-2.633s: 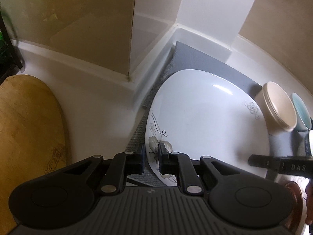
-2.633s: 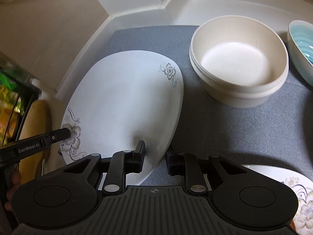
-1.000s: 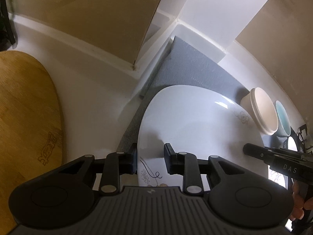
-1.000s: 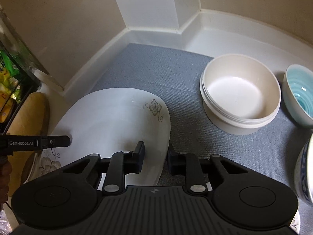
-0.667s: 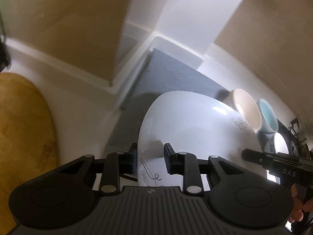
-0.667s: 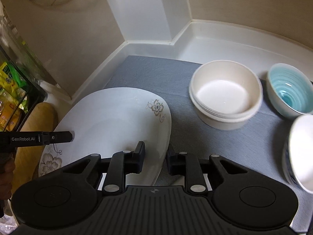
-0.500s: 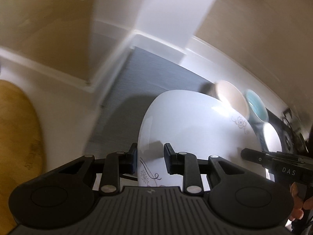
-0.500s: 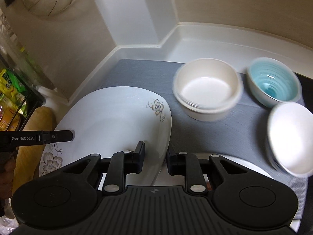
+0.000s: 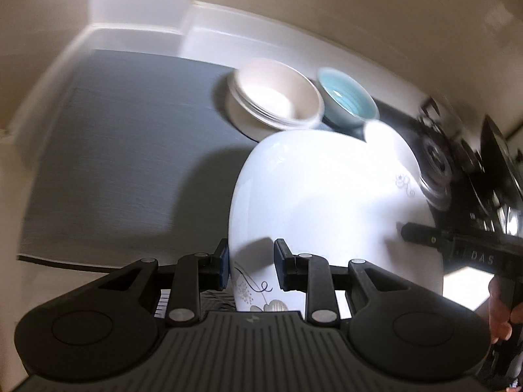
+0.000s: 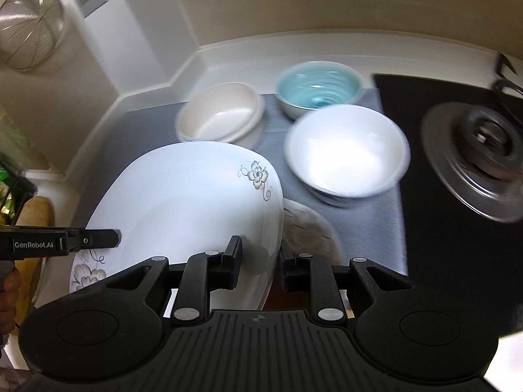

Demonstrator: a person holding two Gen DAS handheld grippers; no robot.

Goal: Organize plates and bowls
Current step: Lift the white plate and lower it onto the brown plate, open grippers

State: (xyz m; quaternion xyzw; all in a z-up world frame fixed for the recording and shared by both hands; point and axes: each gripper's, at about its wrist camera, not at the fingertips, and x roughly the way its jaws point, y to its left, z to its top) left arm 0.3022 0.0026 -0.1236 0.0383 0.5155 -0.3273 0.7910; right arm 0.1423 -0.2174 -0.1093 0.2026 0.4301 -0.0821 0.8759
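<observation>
You've lifted the floral plate (image 10: 183, 202) off the grey mat (image 9: 124, 150) & swung it right. Left gripper (image 9: 251, 265) and right gripper (image 10: 258, 263) each pinch a rim. Plate hangs over a second plate (image 10: 310, 228) at the mat's near-right corner; stack next, prob.

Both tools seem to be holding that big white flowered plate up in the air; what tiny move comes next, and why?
Probably carry the white floral square plate slightly farther right and lower it onto the round patterned plate showing beneath its edge. Left tool and right tool grip opposite edges, so stacking looks likely.
</observation>
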